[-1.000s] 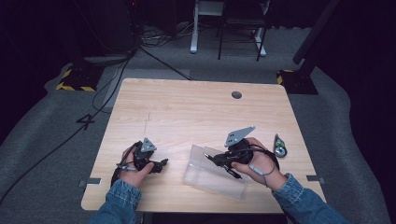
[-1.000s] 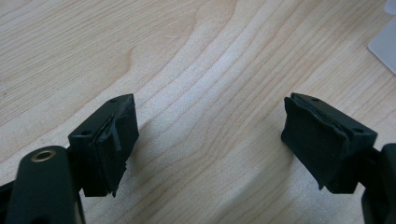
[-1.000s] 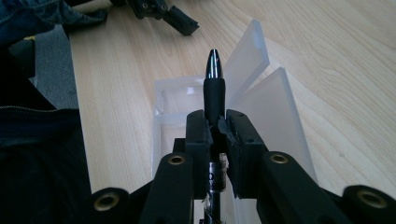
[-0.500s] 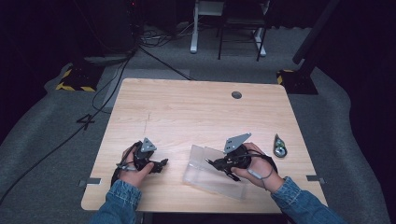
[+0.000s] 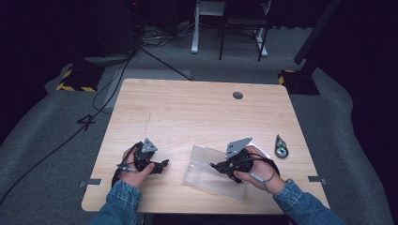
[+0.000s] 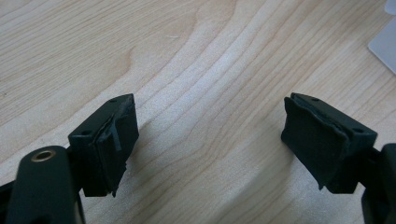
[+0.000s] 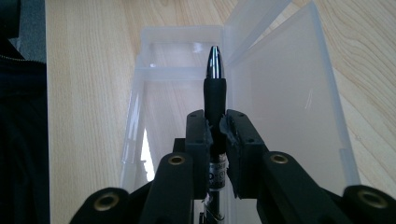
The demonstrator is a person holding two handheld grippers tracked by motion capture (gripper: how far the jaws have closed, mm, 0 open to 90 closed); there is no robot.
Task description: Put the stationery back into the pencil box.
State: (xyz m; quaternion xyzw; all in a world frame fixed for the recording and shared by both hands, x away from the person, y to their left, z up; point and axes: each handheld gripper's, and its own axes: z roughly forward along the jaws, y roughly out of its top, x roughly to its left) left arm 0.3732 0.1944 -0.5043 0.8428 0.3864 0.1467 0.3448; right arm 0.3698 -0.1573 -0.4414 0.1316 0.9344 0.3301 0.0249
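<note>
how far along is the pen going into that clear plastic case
Done: the clear case lies open on the table, and the right tongs are shut on the pen. In hand: the pen hangs over the case's tray. Left: lay it inside, let go, close the lid. The left tongs rest open, empty.

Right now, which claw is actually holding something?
The right claw. Its jaws are clamped on a black pen above the open clear plastic case. The left claw stands open over bare table.
</note>
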